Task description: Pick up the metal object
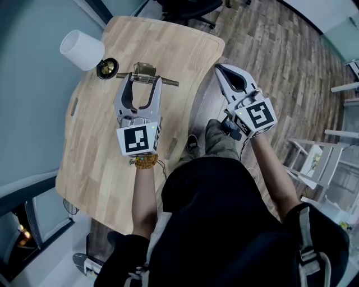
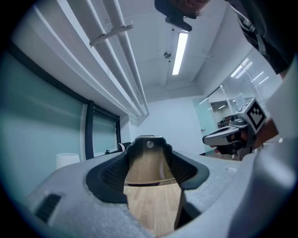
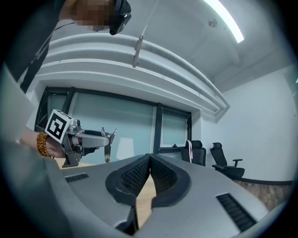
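Note:
The metal object [image 1: 146, 70] is a brass-toned plate with a thin rod sticking out to the right. It sits between the tips of my left gripper [image 1: 144, 79] over the far end of the wooden table [image 1: 95, 162]. In the left gripper view the plate [image 2: 148, 165] fills the gap between the jaws of the left gripper [image 2: 149, 143], a small hole near its top. The right gripper view shows the metal object [image 3: 108, 146] hanging from the left gripper's tips. My right gripper [image 1: 226, 69] is shut and empty, off the table's right edge, with its pads [image 3: 139, 174] pressed together.
A white cylinder [image 1: 82, 49] and a small round black-and-brass item [image 1: 107, 68] stand at the table's far left corner. An office chair [image 1: 185, 8] is beyond the table. White racks [image 1: 320, 162] stand on the floor to the right.

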Available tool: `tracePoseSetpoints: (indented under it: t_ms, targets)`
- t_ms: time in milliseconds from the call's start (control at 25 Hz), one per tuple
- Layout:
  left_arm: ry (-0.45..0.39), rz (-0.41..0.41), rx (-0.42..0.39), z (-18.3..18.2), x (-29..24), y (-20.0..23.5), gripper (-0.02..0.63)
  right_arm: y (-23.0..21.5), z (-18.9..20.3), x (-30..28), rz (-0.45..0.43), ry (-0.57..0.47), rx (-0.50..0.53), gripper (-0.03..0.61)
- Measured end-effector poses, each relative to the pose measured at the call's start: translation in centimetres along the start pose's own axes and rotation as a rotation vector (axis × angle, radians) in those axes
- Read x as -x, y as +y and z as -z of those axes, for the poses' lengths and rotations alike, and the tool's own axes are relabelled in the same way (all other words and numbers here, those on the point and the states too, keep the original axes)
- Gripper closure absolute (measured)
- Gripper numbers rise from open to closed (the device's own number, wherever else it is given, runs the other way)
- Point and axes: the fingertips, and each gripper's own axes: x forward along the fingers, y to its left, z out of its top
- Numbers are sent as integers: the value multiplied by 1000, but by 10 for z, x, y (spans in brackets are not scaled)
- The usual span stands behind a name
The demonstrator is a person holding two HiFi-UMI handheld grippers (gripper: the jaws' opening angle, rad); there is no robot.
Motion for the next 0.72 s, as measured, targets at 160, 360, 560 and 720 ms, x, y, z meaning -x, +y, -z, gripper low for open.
tracePoseSetpoints:
  t_ms: [160,360,560,720]
  targets:
    - [-80,-42,-16,-28,7,5,321,5,-18,-3,-7,-35,4,575]
    - [-128,-41,-41,-54,12,2,321,14,-40,-6,-14,-83,8,575]
    - [-162,-65,-47,-71,17,2,321,20,-53,-11,-7,-117,5,575]
    - [-177,-104,-52,-72,23,7,321,25,-58,-12,13,-136,2,575]
